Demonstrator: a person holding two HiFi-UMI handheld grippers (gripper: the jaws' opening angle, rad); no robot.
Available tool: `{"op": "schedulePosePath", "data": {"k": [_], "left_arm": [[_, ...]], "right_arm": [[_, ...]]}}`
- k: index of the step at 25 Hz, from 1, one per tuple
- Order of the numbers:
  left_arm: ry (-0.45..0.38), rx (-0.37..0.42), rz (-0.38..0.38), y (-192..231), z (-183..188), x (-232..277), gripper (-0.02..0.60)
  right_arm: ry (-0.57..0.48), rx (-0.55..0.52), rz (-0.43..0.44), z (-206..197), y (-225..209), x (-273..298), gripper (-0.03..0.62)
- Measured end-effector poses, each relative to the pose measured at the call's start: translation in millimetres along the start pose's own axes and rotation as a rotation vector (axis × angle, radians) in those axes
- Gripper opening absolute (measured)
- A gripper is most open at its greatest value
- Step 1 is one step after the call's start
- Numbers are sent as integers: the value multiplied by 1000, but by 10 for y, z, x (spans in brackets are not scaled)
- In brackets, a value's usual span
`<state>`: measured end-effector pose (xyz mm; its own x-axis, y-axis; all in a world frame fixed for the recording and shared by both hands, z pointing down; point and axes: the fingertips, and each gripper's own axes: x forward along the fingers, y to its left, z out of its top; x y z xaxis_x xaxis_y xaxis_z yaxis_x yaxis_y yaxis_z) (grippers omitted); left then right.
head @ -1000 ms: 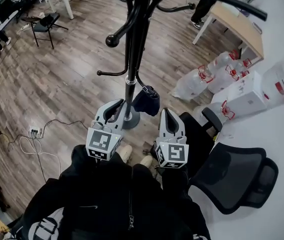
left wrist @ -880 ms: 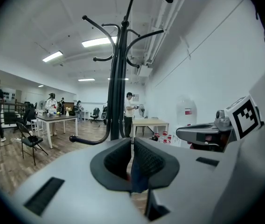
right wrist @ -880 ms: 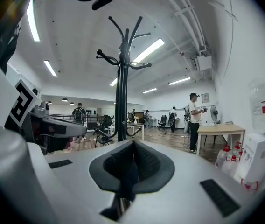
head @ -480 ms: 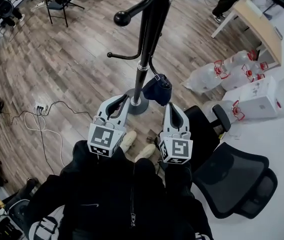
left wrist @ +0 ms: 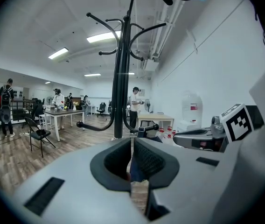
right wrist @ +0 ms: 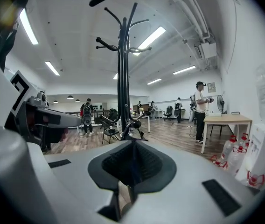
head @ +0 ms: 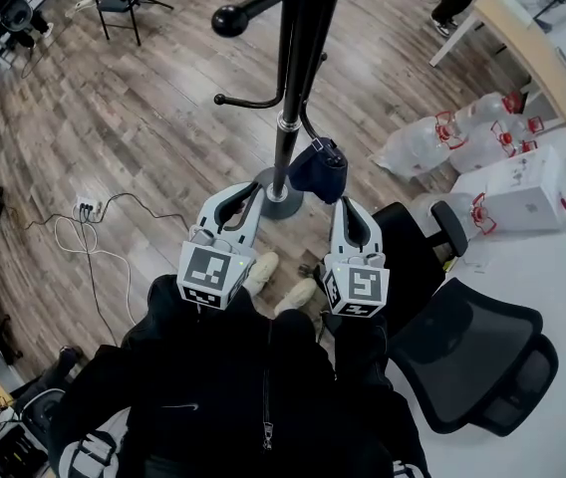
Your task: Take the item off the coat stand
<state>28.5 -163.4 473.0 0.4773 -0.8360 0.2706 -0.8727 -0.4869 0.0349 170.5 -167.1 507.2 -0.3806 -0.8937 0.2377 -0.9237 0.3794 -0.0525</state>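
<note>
dark pouch (head: 319,170) hangs low on coat stand (head: 285,118), contents not visible

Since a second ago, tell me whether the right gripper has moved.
Yes: the right gripper has slipped slightly down the frame from the coat stand's base.

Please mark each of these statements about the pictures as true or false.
1. The dark blue fabric item hangs on a low hook of the black metal coat stand. True.
2. The right gripper grips that item. False: its jaws are shut and hold nothing.
3. The left gripper has its jaws together. True.
4. The black mesh office chair stands at the person's left. False: it stands at the right.
</note>
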Motion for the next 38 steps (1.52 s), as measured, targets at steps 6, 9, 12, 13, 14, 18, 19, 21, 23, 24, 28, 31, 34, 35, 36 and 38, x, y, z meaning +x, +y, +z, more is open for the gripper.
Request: {"op": "schedulePosePath", "data": {"k": [6,9,12,13,14,18,19,21,23,24,28,31,34,35,36,38], "left_arm": [[8,-6,13,69,-24,30,37],[12,-3,16,90,-28,50,37],[15,1,17,122,-26,72,37],[15,2,18,129,-24,78,37],[15,3,19,135,-20,83,37],[17,1,23,154,-16,93,37],[17,1,23,158,-16,95,37],[17,1,25,171,-16,102,37],[18,0,25,184,-20,115,37],[19,0,24,188,-23,122,37],[18,1,19,180,-21,138,37],[13,2,14,156,1,139,37],[9,3,11,136,12,123,37],[8,4,10,132,16,117,37],[6,6,10,130,23,110,37],[1,8,8,127,44,98,37]], "right_arm": [[56,3,34,-169,-53,217,215],[99,5,48,-300,-84,362,278],[137,12,58,-423,-114,501,323],[147,19,66,-453,-116,536,331],[155,27,76,-476,-114,566,337],[174,36,101,-505,-86,625,314],[176,31,102,-500,-78,625,259],[175,26,96,-490,-75,624,173],[171,25,83,-479,-92,623,85],[168,25,77,-473,-100,623,64],[167,20,77,-454,-113,619,40],[165,16,81,-428,-109,593,37],[158,14,87,-391,-88,541,35],[155,12,88,-377,-80,524,35],[152,8,88,-361,-74,507,35],[144,-3,85,-321,-63,480,34]]}}
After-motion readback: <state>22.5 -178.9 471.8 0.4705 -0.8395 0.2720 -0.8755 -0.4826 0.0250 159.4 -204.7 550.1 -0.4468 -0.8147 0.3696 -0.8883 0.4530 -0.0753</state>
